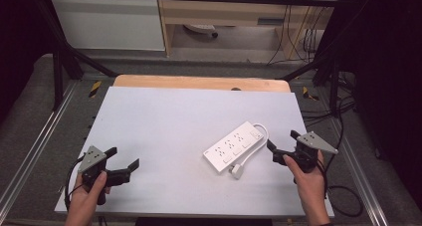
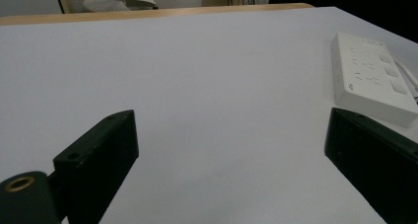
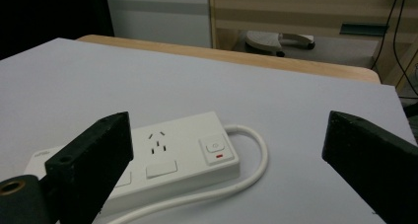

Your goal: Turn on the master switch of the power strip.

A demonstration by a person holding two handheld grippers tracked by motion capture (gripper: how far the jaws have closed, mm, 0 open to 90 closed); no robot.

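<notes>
At the table's right edge, right gripper [image 1: 282,145] held in the person's right hand [image 1: 309,178], jaws spread wide, nothing between them; it hovers just beside the right end of the strip [image 1: 234,146], not touching. Right gripper view: the strip's switch end [image 3: 215,150] with red mark lies between the jaws, farther off, on the sheet. Left gripper [image 1: 123,159] at the near left, in the left hand [image 1: 88,193], jaws also wide apart and empty, well apart from the strip. Left gripper view: strip [image 2: 370,76] at far right, beyond the right jaw. Strip is white, flat on the white sheet [image 1: 164,121], right of centre, lying diagonally. Cord [image 1: 263,131] loops from its far end round to the plug [image 1: 238,171], which rests just beside the strip's near end. Wooden tabletop [image 1: 199,81] shows past the sheet's far edge
</notes>
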